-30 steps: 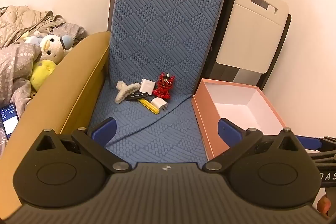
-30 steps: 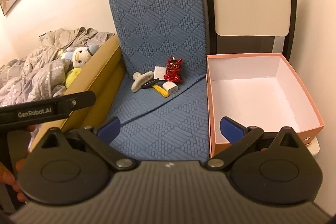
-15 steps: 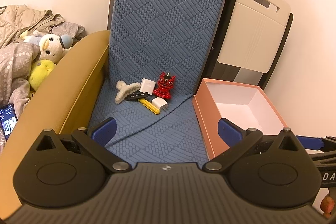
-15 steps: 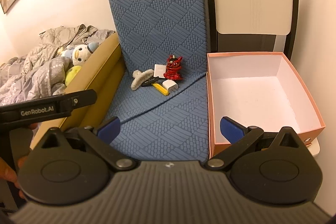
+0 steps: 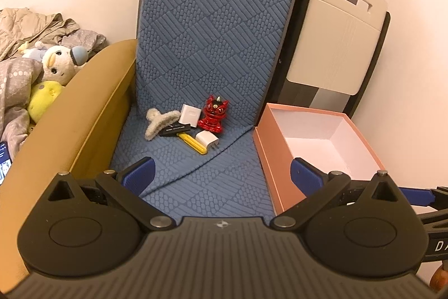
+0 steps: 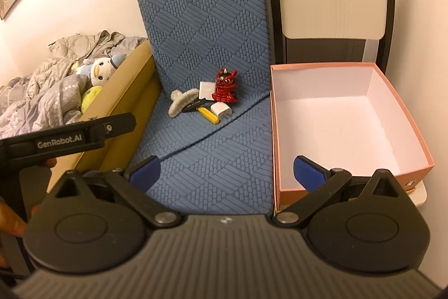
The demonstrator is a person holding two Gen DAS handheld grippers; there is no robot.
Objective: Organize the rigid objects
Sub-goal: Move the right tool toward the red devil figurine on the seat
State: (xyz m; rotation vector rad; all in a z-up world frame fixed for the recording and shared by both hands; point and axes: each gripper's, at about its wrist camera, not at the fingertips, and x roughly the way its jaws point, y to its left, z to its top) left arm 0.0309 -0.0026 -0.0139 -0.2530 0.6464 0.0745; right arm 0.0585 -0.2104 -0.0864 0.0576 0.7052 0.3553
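A small pile lies on the blue quilted mat (image 5: 201, 181) near its fold: a red figurine (image 5: 212, 116) (image 6: 225, 86), a grey hair claw (image 5: 159, 122) (image 6: 182, 100), a white square case (image 5: 190, 115), a black bar (image 5: 175, 130), a yellow stick (image 5: 193, 143) and a white charger plug (image 5: 206, 139) (image 6: 221, 109). An open pink box (image 5: 280, 156) (image 6: 350, 114) with a white inside stands empty to the right. My left gripper (image 5: 221, 173) and right gripper (image 6: 226, 170) are both open and empty, well short of the pile.
A tan padded rail (image 5: 72, 131) borders the mat on the left, with plush toys (image 5: 56, 66) and bedding behind it. A folded white table (image 5: 338, 38) leans against the wall behind the box. A phone (image 5: 4, 159) lies at far left.
Both grippers have moved slightly forward toward the pile, which looks a little larger and lower. Nothing was picked up or moved.
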